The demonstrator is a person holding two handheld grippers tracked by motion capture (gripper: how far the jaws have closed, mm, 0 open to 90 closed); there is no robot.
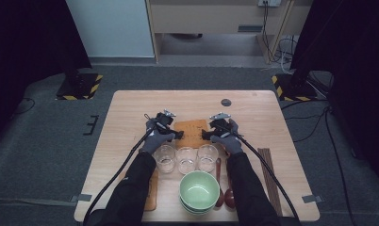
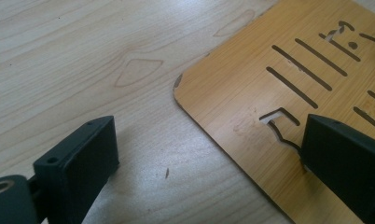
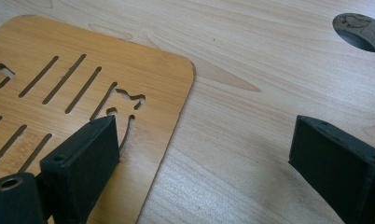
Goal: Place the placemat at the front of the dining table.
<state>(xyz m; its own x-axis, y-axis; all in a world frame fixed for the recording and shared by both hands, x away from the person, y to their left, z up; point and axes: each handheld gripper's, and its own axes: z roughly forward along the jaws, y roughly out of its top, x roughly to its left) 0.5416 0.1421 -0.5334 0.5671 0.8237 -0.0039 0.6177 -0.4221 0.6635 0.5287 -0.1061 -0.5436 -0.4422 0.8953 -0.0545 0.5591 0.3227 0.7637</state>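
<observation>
Grippers astride opposite edges of bamboo mat (image 1: 192, 133), centre of frame, above a row of three glasses (image 1: 186, 158). Left gripper (image 1: 179, 135): jaws wide apart, one over the mat, one over bare table (image 1: 131, 113), nothing clasped. Right gripper (image 1: 204, 136): likewise spread across the mat's other edge, nothing held. Symmetric stance probably chosen to pinch both sides at once and keep the thin sheet level during a lift. Mat flat on the tabletop; orange-brown, rounded corners (image 2: 178, 84), cut through with parallel slots (image 3: 66, 84) and small figure-shaped openings (image 3: 127, 100). Green bowls (image 1: 199, 190) and spoons (image 1: 224, 190) lower centre, untouched.
</observation>
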